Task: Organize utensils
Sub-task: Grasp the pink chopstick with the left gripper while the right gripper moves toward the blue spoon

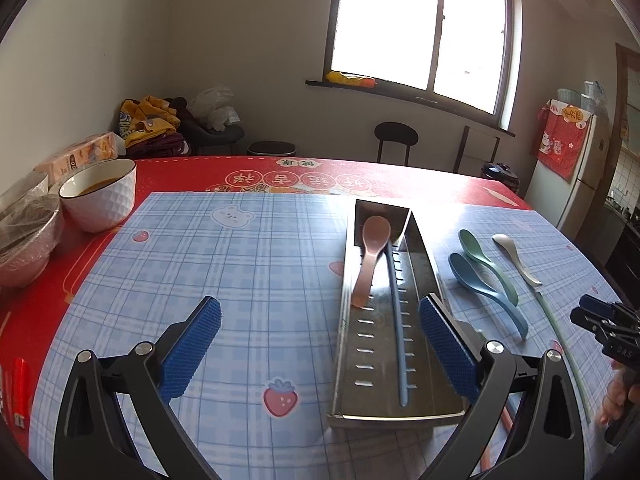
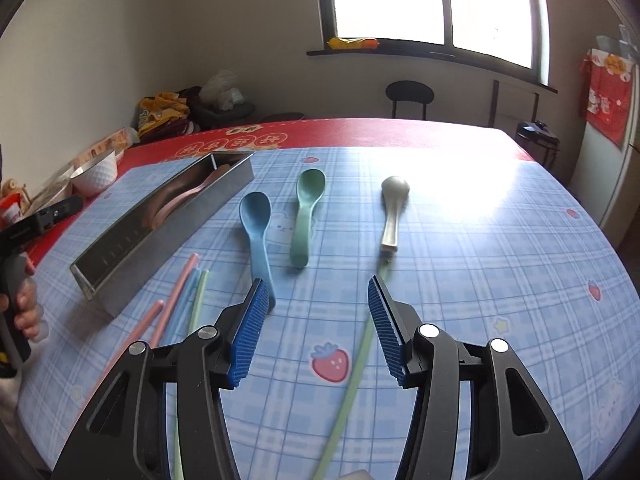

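Utensils half sorted: both our grippers hang empty above the blue plaid mat point(image 2: 460, 264).

Our left gripper point(image 1: 320, 344) has its blue pads spread wide over the long stainless steel tray point(image 1: 352, 364), where a pink plastic spoon point(image 1: 370, 256) and a blue chopstick point(image 1: 398, 332) lie. Our right gripper point(image 2: 316, 332) is parted with nothing between the pads, above a pale green chopstick point(image 2: 356, 364). On the mat beside the tray lie a blue spoon point(image 2: 256, 224), a green spoon point(image 2: 306, 212), a grey spoon point(image 2: 392, 212) and loose pink, blue and green chopsticks point(image 2: 180, 300).
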